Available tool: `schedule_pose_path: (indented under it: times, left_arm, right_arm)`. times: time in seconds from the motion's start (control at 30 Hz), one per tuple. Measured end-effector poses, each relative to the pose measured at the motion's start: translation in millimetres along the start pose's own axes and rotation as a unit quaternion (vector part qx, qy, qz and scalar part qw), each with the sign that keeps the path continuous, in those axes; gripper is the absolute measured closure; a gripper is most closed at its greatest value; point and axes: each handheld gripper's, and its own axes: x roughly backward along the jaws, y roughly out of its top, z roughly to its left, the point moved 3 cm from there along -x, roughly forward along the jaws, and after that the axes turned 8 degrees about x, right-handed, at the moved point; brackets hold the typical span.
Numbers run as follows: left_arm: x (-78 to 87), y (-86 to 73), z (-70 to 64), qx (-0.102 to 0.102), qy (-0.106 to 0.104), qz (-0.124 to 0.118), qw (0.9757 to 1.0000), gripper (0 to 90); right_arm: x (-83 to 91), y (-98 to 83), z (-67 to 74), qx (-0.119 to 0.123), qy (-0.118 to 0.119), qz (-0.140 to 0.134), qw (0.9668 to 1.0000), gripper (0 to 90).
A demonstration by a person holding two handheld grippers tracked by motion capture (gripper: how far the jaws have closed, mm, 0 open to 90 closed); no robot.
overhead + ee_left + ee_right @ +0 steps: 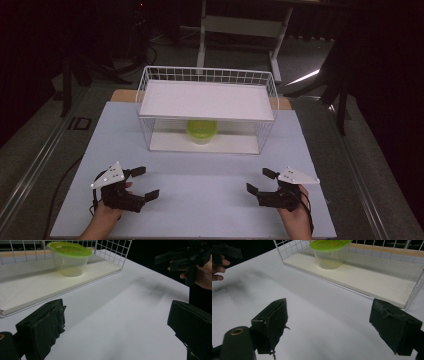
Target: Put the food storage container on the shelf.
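Your left gripper (146, 182) sits at the lower left of the high view with its jaws spread wide, holding nothing and touching nothing but air above the white table top (200, 200). Your right gripper (261, 181) mirrors it at the lower right, jaws just as wide apart and equally empty.

Largest thing ahead of you is the white wire rack (207, 107), at the centre of the high view, with a flat white shelf (207, 100) across its top and a white base board (235, 144) below. On that base board, under the shelf, stands the clear plastic container with a green lid (201, 131), upright and closed. It lies well apart from both grippers, above and between them in the high view. In your left gripper view it appears at the upper left (70, 258); in your right gripper view, at the top centre (329, 253).
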Motion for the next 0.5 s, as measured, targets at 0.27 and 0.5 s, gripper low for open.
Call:
schedule_pose_path:
  times: [0.27,0.5]
  left_arm:
    - [-4.2,2.8,-1.8,0.004,0.0,-0.007,1.0,2.1]
    - [1.2,2.2,-3.8,0.013,0.0,-0.011,0.9999,2.1]
  right_arm:
    - [-3.2,-2.1,1.4,-0.001,0.001,0.003,1.0,15.0]
    - [-8.3,-5.6,2.8,-0.011,0.011,0.005,0.9999,14.9]
